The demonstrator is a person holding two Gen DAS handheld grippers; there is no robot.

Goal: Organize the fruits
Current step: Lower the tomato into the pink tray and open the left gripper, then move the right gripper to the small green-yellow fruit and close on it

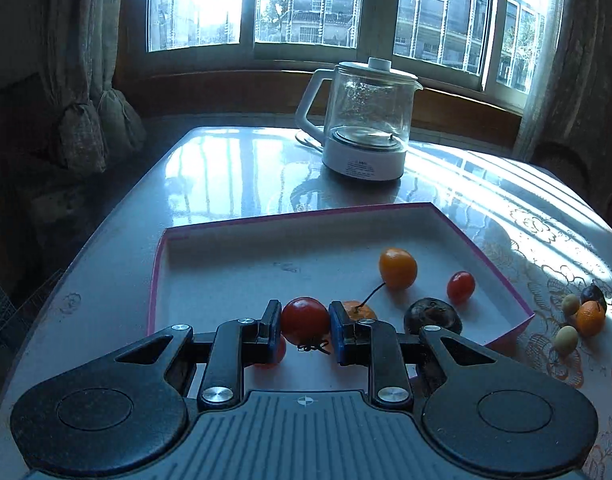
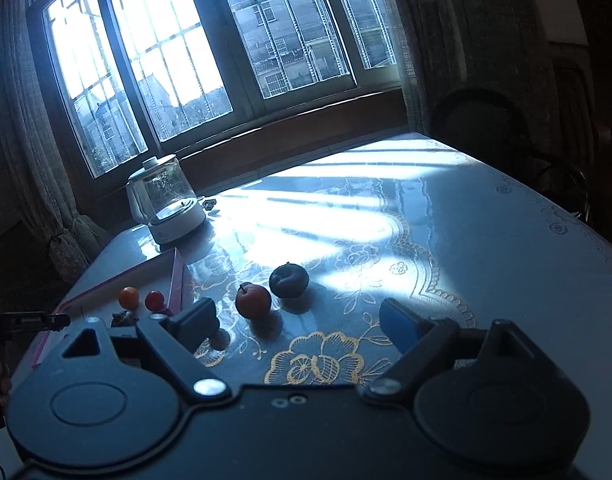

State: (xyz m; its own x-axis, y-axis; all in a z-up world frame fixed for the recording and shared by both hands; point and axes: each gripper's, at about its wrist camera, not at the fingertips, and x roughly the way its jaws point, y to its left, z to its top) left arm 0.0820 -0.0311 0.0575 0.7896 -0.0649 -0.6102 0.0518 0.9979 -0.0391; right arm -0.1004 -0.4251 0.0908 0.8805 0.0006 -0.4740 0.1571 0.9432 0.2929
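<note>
In the left wrist view my left gripper (image 1: 304,322) is shut on a red tomato (image 1: 305,314), held just above the near part of a white tray with a pink rim (image 1: 158,264). In the tray lie an orange fruit (image 1: 398,269), a small red tomato (image 1: 460,287), a dark fruit (image 1: 432,317), a stemmed mandarin (image 1: 362,311) and a red fruit (image 1: 279,354) half hidden under the left finger. In the right wrist view my right gripper (image 2: 299,316) stands open over the tablecloth. Beyond its left finger sit an orange fruit (image 2: 253,300) and a dark plum (image 2: 288,280).
A glass kettle (image 1: 366,120) on a white base stands behind the tray near the window. Two small pale fruits (image 1: 566,338) lie on the cloth to the right of the tray, beside the orange fruit (image 1: 590,317). The table (image 2: 486,240) stretches right in sunlight; a dark chair (image 2: 478,116) stands at its far corner.
</note>
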